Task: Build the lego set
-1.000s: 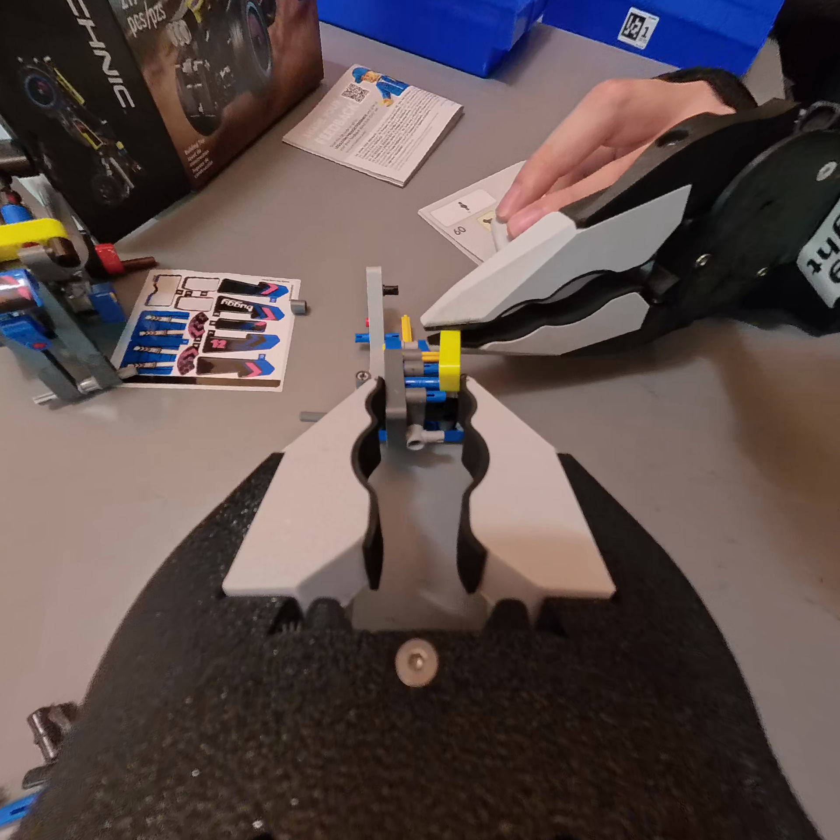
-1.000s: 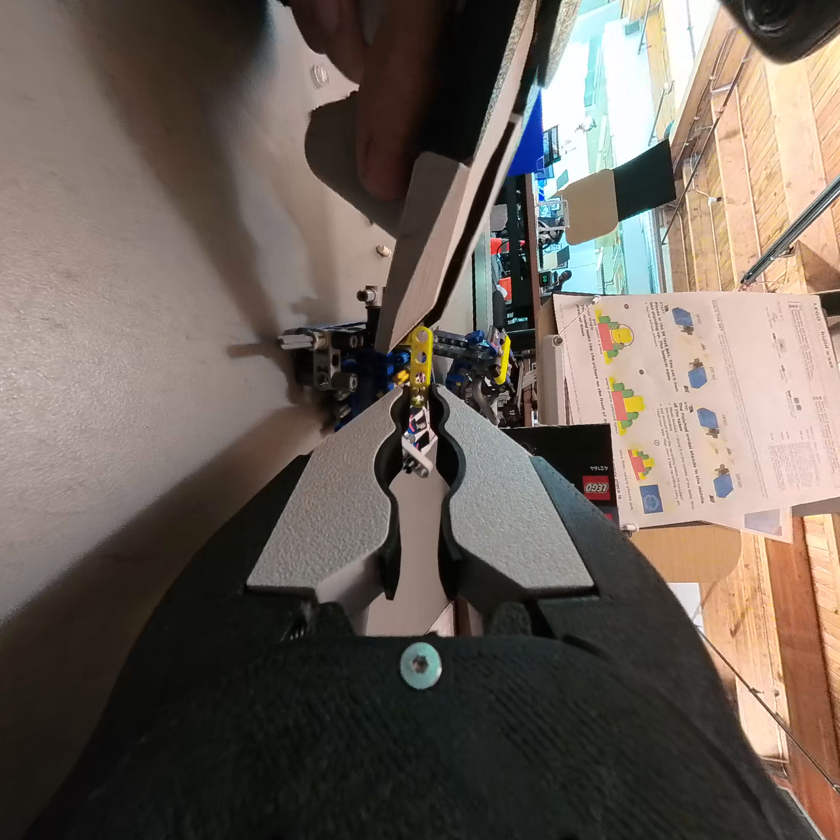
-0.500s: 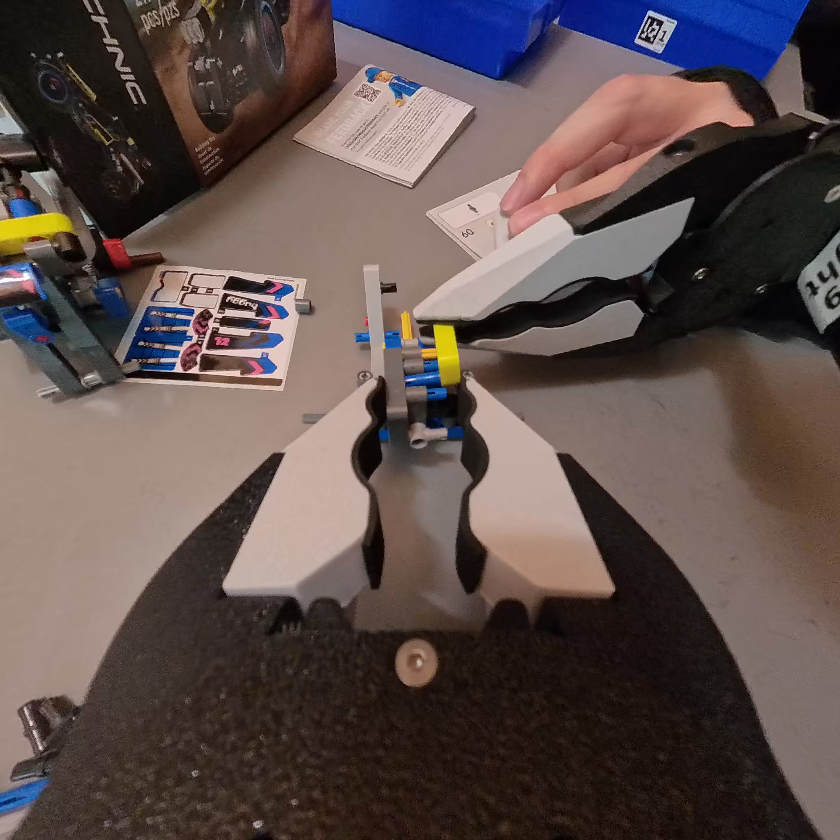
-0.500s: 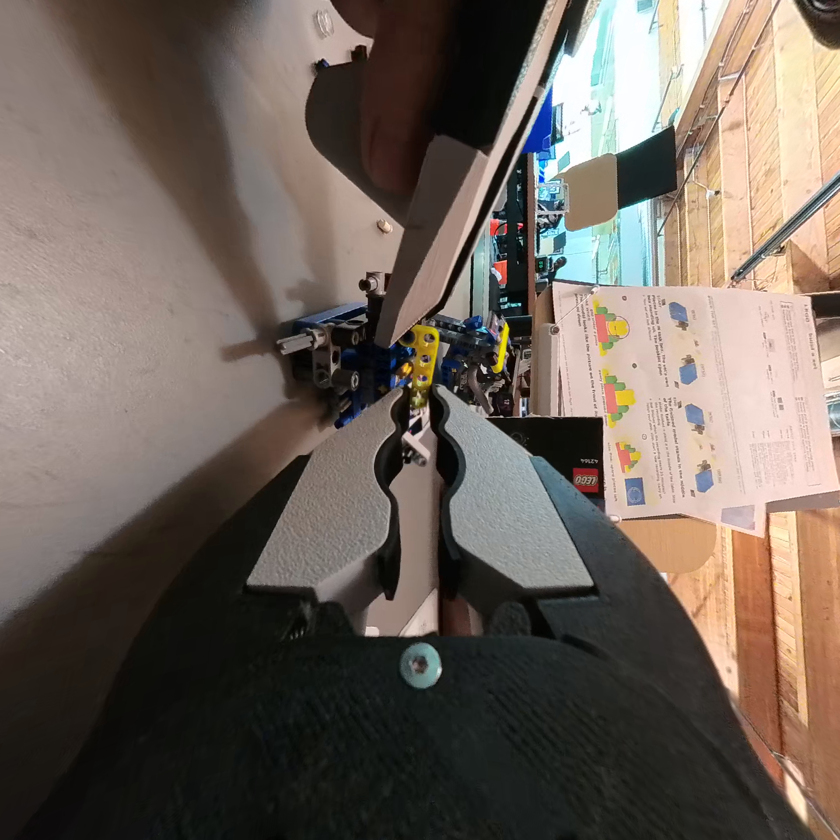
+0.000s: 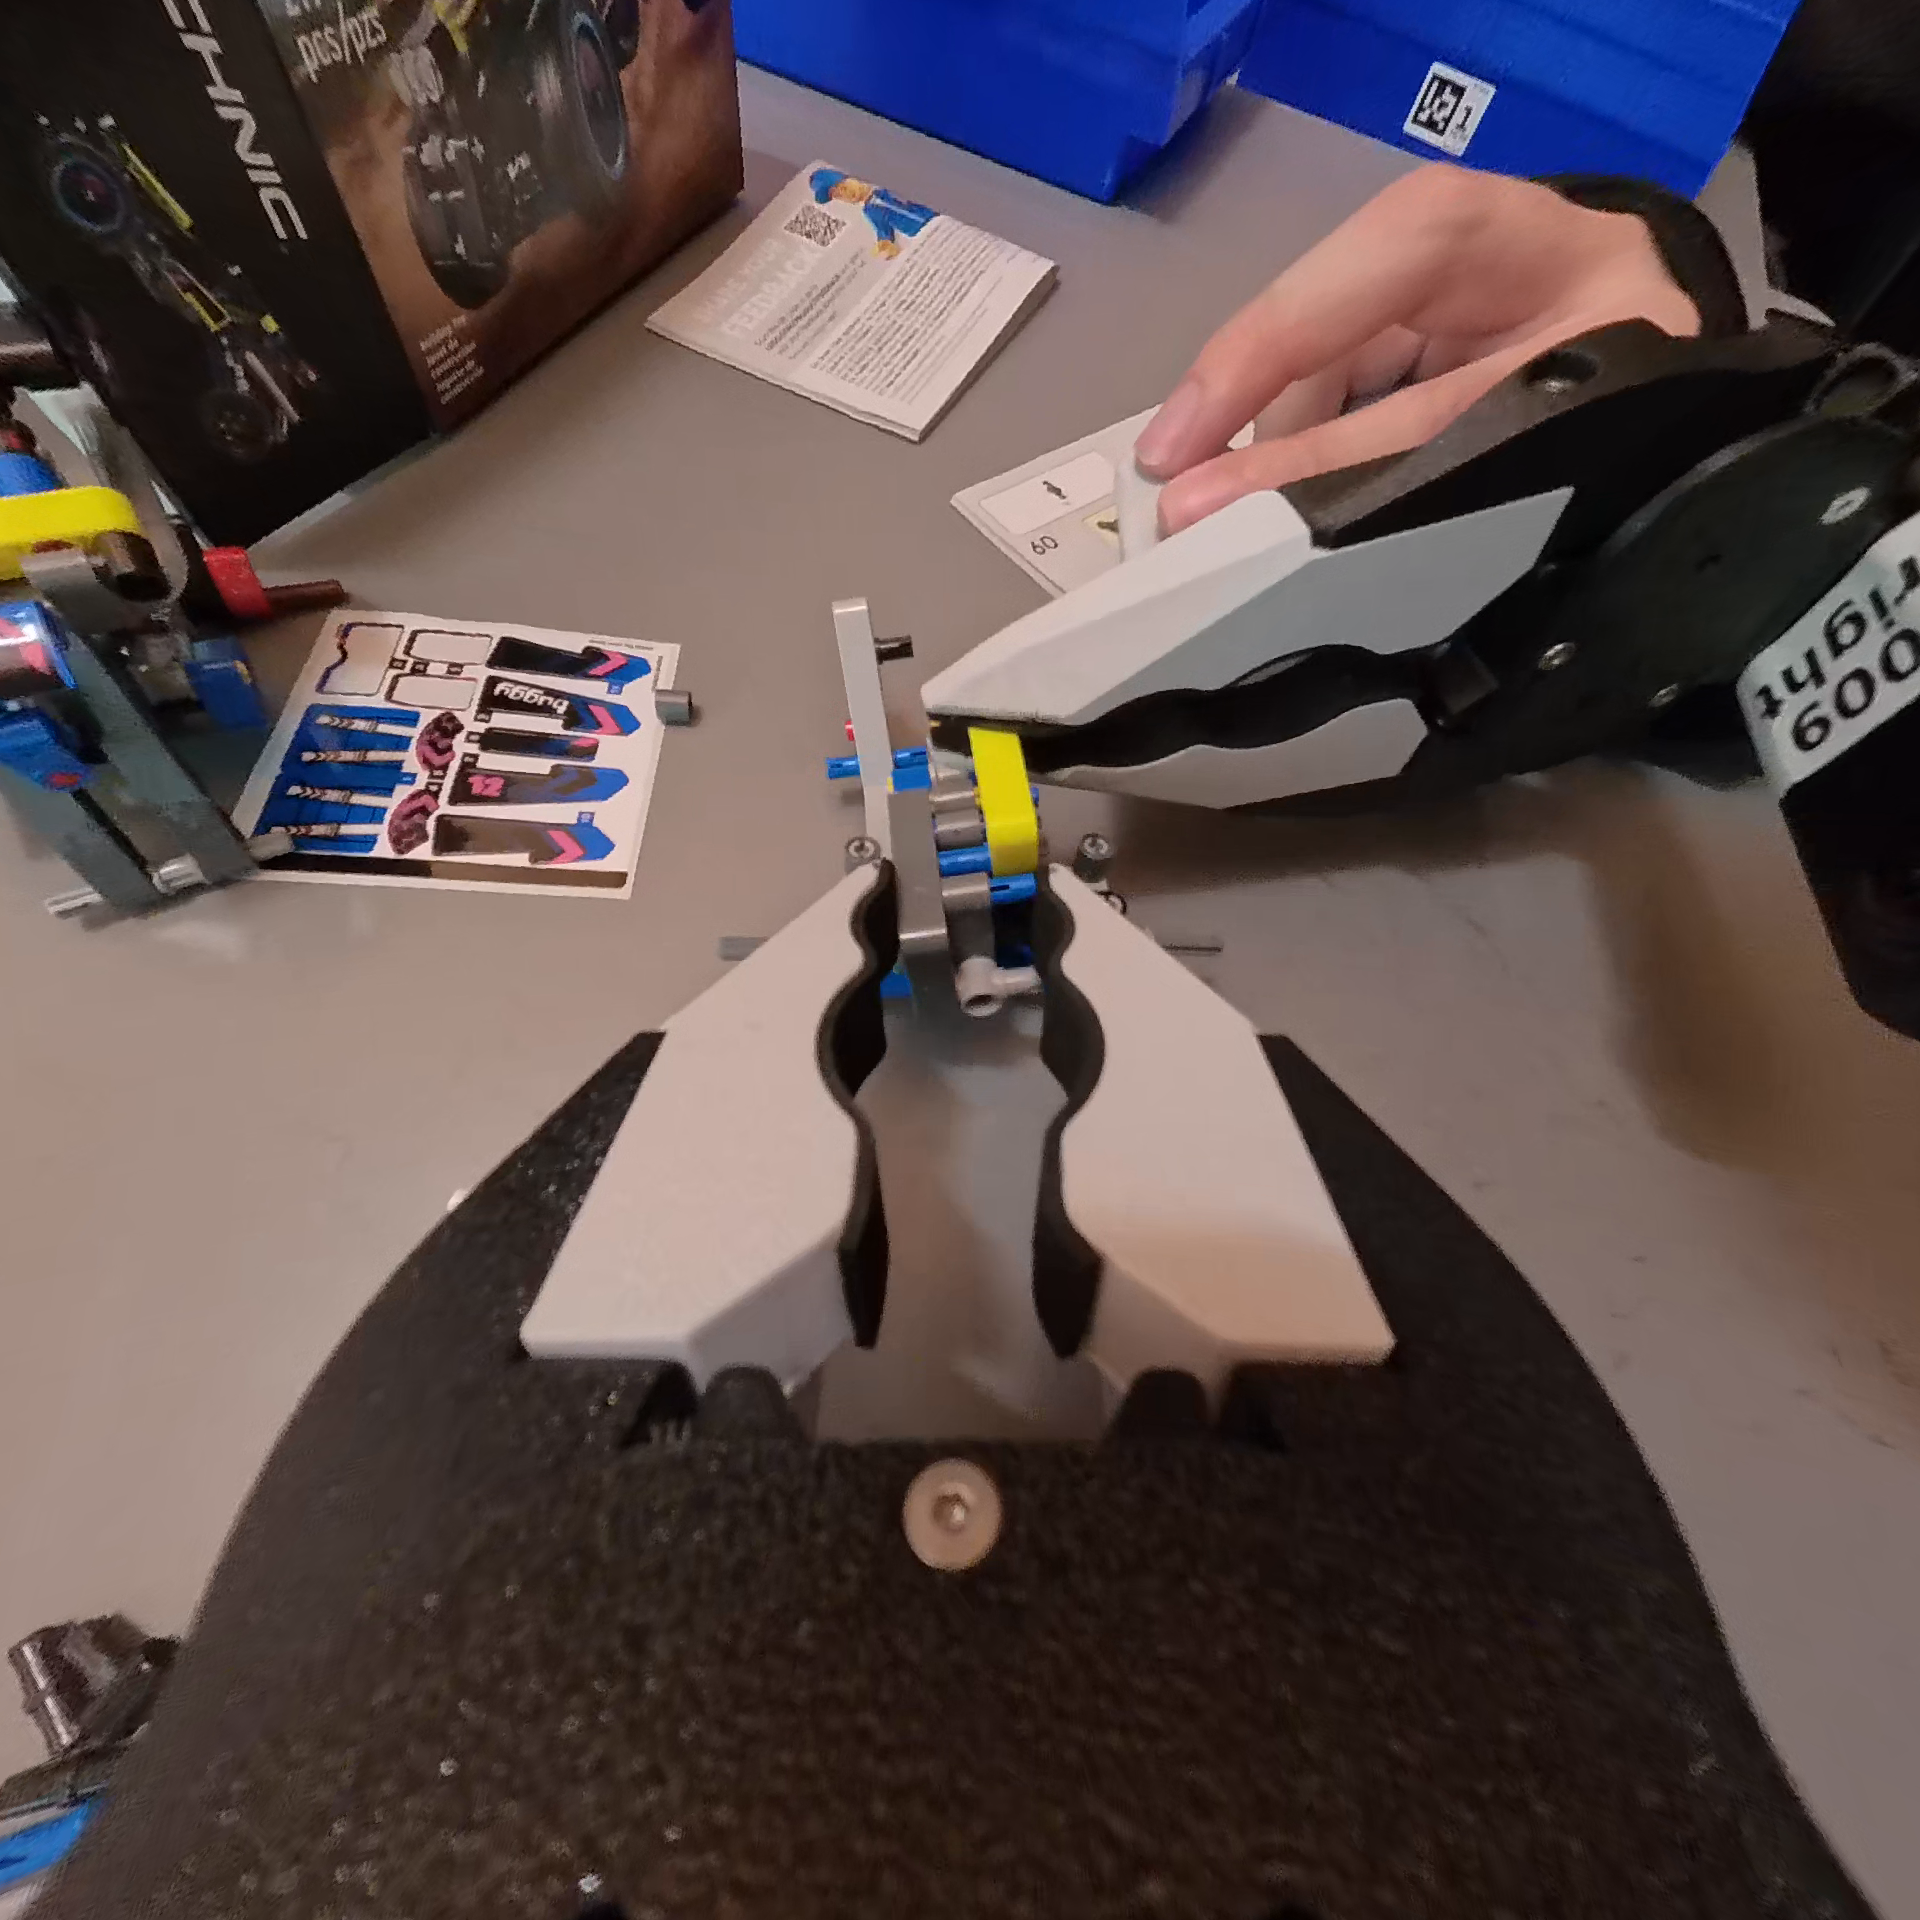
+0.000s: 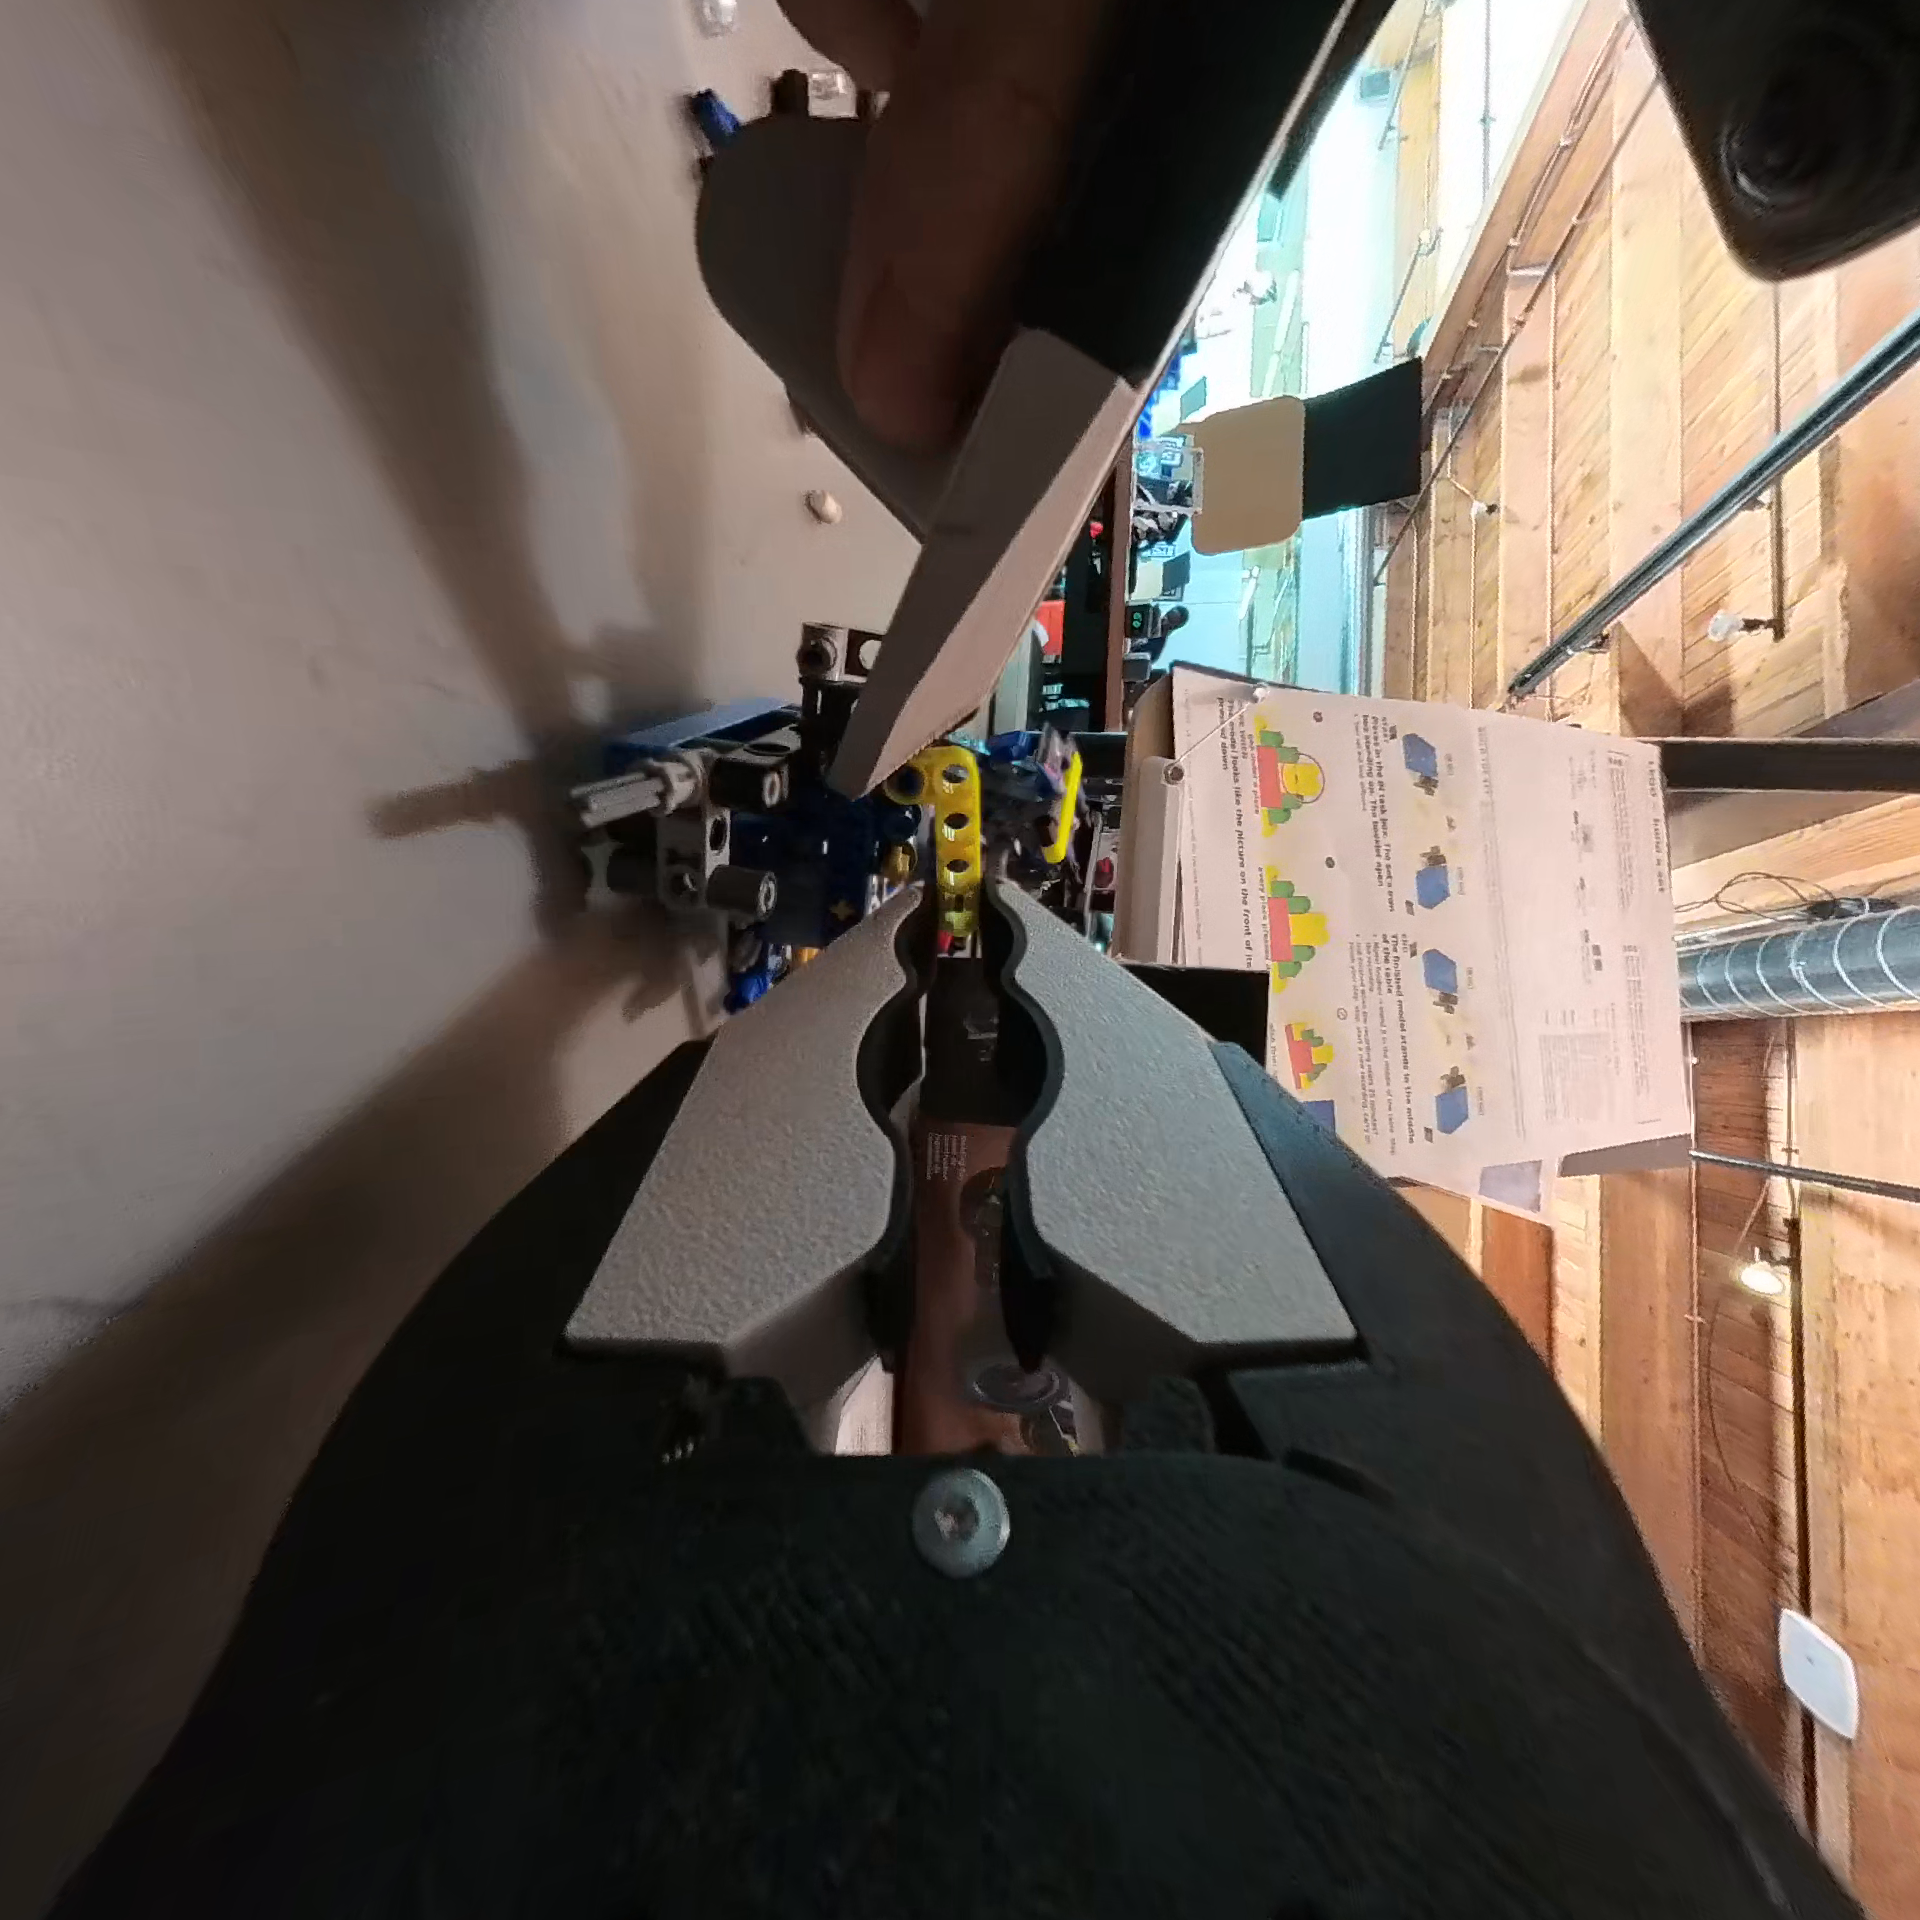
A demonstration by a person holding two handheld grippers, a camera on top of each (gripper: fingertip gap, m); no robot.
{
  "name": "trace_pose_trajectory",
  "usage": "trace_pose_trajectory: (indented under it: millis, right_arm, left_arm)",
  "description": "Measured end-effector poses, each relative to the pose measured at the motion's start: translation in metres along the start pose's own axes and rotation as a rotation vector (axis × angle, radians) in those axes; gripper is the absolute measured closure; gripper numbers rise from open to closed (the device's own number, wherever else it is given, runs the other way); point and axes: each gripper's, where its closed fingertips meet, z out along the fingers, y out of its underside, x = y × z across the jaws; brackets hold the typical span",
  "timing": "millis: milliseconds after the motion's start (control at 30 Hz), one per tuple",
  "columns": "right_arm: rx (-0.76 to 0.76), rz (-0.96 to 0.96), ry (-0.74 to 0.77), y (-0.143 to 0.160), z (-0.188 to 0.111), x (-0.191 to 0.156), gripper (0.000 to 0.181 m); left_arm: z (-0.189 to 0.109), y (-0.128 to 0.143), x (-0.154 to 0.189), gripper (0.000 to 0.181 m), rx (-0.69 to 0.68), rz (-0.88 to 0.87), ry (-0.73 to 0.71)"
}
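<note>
My left gripper (image 5: 966, 894) is shut on a small grey and blue lego assembly (image 5: 925, 883) that stands on edge on the grey table (image 5: 1455, 1143). Blue pins stick out of its right side. My right gripper (image 6: 956, 909) is shut on a yellow holed beam (image 6: 956, 831) and holds it against those pins. In the left wrist view the right gripper (image 5: 940, 727) comes in from the right with the yellow beam (image 5: 1000, 795) at its tips. In the right wrist view the assembly (image 6: 727, 831) lies left of the beam, and one finger (image 6: 987, 582) of the left gripper crosses above it.
A black set box (image 5: 312, 208), a sticker sheet (image 5: 457, 758) and a part-built blue and grey model (image 5: 94, 727) are at the left. A booklet (image 5: 862, 301) and blue bins (image 5: 1143, 83) are behind. Small loose pieces (image 5: 1091, 847) lie near the assembly. Left and right tips are no more than a few centimetres apart.
My right gripper has shifted a little along the assembly with the yellow beam, and the beam now shows more of its length. My left gripper still holds the assembly in place.
</note>
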Motion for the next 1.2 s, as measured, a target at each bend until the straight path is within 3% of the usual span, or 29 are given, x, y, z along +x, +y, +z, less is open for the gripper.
trace_pose_trajectory:
  millis: [500, 700, 833, 867, 967, 1033, 1133, 1200]
  right_arm:
    - [0.000, 0.014, -0.027, 0.001, 0.002, -0.003, 0.176]
    - [0.032, 0.069, -0.064, -0.001, 0.000, -0.005, 0.174]
    - [0.150, 0.407, -0.331, -0.008, -0.015, -0.008, 0.154]
    - [0.202, 0.557, -0.456, -0.015, -0.022, -0.010, 0.136]
    - [0.344, 0.866, -0.690, -0.036, -0.036, 0.000, 0.128]
    - [0.343, 0.885, -0.715, -0.037, -0.031, 0.001, 0.129]
    - [0.219, 0.797, -0.764, -0.024, -0.016, -0.015, 0.129]
    - [0.236, 0.792, -0.828, -0.029, -0.014, -0.021, 0.132]
  left_arm:
    - [0.001, -0.004, 0.002, 0.154, 0.010, -0.090, -0.012]
    - [-0.001, 0.000, 0.003, 0.158, -0.039, 0.020, -0.034]
    - [-0.005, 0.003, 0.005, 0.158, -0.055, 0.196, 0.034]
    - [-0.006, 0.004, 0.006, 0.158, -0.055, 0.228, 0.057]
    - [-0.009, 0.006, 0.006, 0.158, -0.046, 0.287, 0.092]
    - [-0.010, 0.007, 0.006, 0.158, -0.042, 0.310, 0.104]
    - [-0.011, 0.007, 0.007, 0.158, -0.038, 0.349, 0.109]
    - [-0.011, 0.008, 0.007, 0.158, -0.042, 0.354, 0.108]
